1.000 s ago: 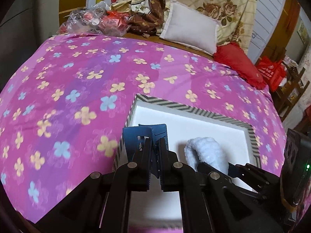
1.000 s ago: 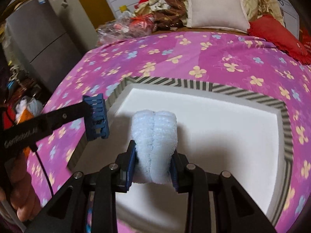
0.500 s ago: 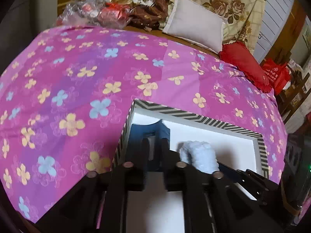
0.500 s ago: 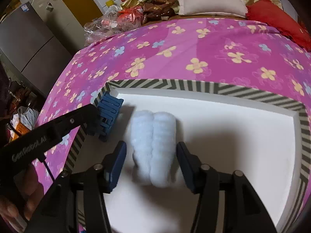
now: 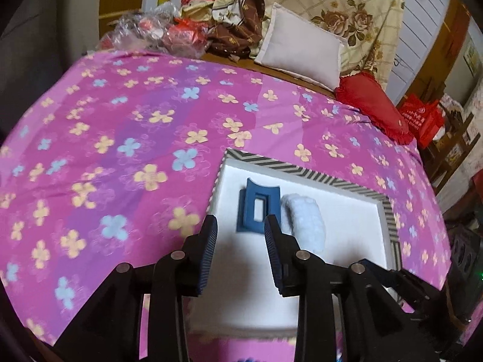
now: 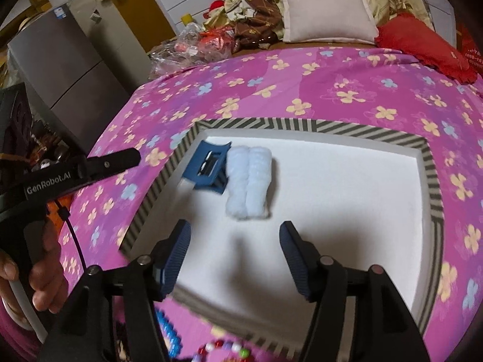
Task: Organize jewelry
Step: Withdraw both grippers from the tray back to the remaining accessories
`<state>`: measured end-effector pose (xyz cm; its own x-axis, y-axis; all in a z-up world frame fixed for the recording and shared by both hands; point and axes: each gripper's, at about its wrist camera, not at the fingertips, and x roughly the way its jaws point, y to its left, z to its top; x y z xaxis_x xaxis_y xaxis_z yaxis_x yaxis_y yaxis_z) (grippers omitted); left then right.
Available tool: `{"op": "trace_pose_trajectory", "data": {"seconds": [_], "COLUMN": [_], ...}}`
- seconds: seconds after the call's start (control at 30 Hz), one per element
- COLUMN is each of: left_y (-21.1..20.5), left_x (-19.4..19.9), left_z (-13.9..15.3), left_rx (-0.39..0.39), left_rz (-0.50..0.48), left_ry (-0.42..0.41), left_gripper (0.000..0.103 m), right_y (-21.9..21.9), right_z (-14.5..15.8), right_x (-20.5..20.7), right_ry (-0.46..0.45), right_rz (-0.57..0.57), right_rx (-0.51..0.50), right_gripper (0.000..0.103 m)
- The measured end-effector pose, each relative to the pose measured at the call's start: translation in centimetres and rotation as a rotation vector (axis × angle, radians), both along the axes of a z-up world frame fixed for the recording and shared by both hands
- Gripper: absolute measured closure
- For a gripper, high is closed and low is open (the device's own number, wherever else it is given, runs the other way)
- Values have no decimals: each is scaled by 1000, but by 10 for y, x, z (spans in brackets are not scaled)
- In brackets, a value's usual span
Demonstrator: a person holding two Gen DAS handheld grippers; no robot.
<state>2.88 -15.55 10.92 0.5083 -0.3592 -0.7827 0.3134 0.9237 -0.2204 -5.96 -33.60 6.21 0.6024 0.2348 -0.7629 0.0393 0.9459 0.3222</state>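
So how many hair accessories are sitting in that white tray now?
2. A blue claw clip lies near the striped tray's far left corner, and a fluffy pale-blue clip lies right beside it on its right. None looks hidden.

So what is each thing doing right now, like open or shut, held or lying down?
Left tool: opening, nothing between its pads.
Right tool: opening, nothing between its pads.
Blue hair clip: lying free in the tray, near its left wall.
Fluffy white hair tie: lying free in the tray, right beside the clip.
Striped tray: open-topped, resting on the flowered bedspread.
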Motion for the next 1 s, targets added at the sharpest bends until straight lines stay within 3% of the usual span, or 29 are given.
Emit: {"op": "trace_pose_trajectory", "data": {"seconds": [0.47,0.93,1.0], "left_y": [36,52,53], "left_x": [-98,-160,-166], "left_z": [10,-7,-10], "left_rx": [120,153,159], "left_rz": [35,76,79], "left_ry": [-69,-72,-73], "left_gripper": [74,74,74], "right_y": [26,32,35], "right_z": [14,12,14], "right_x": [-92,-150,-154], "right_ry": [-27,-24,-30], "right_rz": [39,29,31], "right_rx": [-4,-13,-24], "right_gripper": [35,34,29]}}
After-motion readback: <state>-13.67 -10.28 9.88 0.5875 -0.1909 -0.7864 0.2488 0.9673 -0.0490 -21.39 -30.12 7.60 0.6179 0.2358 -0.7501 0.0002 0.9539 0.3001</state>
